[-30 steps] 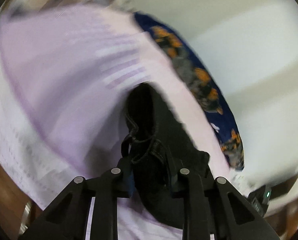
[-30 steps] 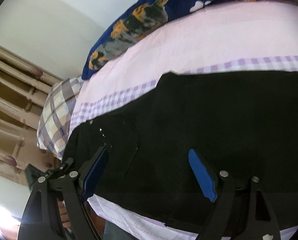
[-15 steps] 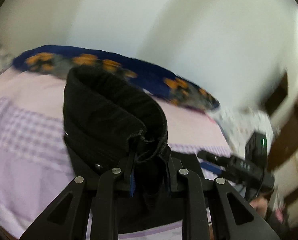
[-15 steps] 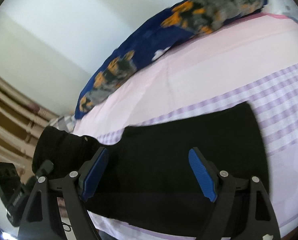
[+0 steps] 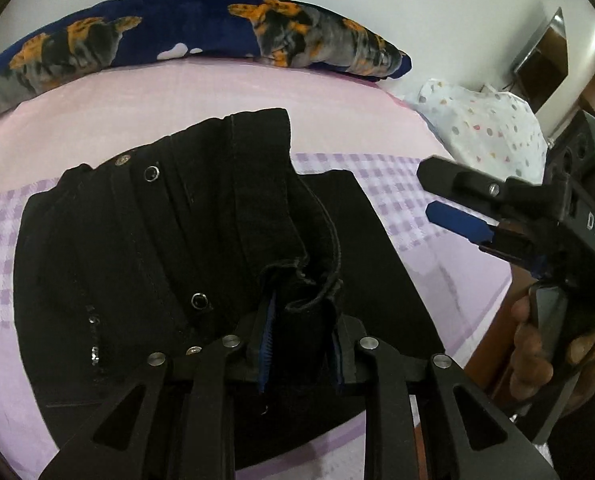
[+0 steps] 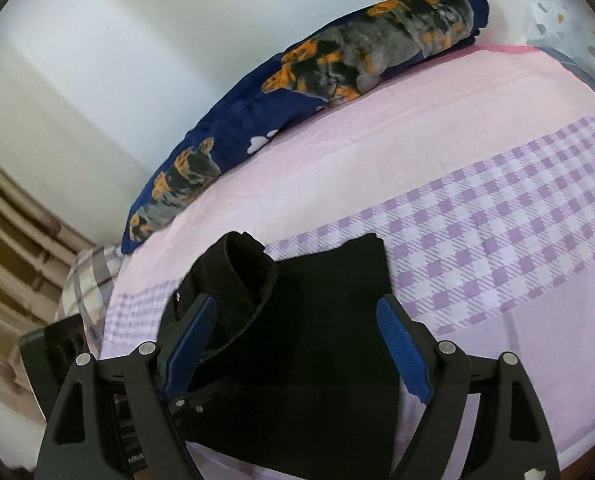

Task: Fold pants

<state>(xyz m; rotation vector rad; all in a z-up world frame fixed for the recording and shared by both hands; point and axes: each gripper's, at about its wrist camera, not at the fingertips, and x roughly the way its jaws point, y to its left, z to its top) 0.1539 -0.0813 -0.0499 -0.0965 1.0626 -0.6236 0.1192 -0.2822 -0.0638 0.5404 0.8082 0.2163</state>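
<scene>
Pants (image 5: 185, 264), black, lie folded on the bed (image 5: 225, 96) over its pink and purple-checked sheet, with one bunched end lifted above the flat layers. Left claw (image 5: 301, 344) is clamped on that raised end, its jaws easing open with the cloth between them. Right claw (image 6: 297, 344) hovers above the pants, jaws apart, holding nothing. A dark blue patterned blanket (image 6: 297, 80) lies along the wall.

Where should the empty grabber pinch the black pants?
Probably the flat right edge of the black pants, coming in from the right over the checked sheet. That edge lies thin and free, so the open right gripper can straddle it; the left gripper already pinches the bunched end.
</scene>
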